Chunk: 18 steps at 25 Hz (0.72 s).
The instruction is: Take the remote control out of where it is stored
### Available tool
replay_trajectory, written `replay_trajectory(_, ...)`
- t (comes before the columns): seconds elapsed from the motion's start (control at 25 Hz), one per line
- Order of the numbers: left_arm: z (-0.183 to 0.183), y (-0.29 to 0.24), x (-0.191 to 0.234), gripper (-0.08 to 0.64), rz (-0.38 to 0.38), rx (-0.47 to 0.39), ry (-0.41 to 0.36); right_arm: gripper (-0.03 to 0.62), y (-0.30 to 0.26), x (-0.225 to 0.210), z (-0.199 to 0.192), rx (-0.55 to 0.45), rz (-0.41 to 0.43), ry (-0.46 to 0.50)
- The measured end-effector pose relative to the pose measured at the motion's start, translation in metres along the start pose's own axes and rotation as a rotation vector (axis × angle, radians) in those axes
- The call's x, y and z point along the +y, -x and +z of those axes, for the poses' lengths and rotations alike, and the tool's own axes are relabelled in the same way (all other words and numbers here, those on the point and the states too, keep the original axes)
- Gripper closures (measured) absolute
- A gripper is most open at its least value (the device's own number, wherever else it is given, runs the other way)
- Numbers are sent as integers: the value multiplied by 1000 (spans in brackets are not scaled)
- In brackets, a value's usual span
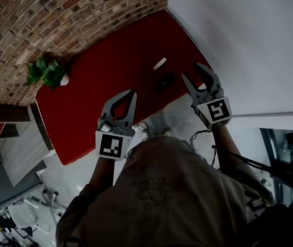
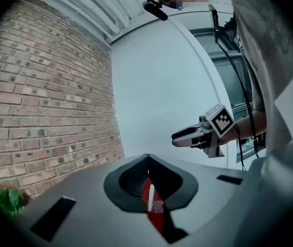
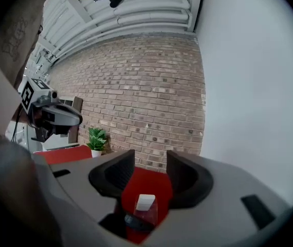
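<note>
White remote (image 1: 159,63) sits on the red bench (image 1: 100,86), out in the open near the bench's far edge by the white wall (image 1: 249,35). In the head view it's a slim bar at a slant; can't tell if it's fully flat or propped. A dark object (image 1: 164,81) is just beside it on your side. It's too dark to say what it is, or whether the two touch.

Your right gripper (image 1: 191,71) is above the bench's near-right edge, pointing toward the remote. Its jaws are about halfway apart with nothing between the pads. In the right gripper view the remote (image 3: 145,202) shows through the gap, farther out, with the dark object (image 3: 136,223) in front of it, and neither touches the jaws.

Your left gripper (image 1: 132,92) is over the bench's near side, well apart from the remote. Its tips are closed together and it's holding nothing. In the left gripper view the remote (image 2: 151,193) is a thin white strip on red, seen through the loop of the closed jaws.

A potted plant (image 1: 46,72) stands at the bench's far-left corner, against the brick wall (image 1: 59,14).
</note>
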State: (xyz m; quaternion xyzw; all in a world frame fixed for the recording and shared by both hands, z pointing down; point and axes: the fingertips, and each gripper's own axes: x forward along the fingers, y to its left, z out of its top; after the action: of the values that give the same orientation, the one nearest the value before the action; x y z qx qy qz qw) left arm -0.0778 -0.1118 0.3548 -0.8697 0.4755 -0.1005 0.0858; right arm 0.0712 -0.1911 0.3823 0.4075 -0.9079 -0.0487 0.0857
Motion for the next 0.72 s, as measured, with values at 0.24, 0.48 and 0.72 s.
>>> replay_trajectory(0.24, 0, -4, 0, 552, -12, 11, -17, 357, -32, -8, -32, 62, 22, 11)
replay_trajectory(0.48, -3, -8, 3, 552, -21, 30, -25, 328, -68, -10, -53, 104, 50, 18)
replay_trajectory(0.72, -5, -11, 3, 552, -28, 54, -29, 319, -97, -6, -87, 188, 90, -14)
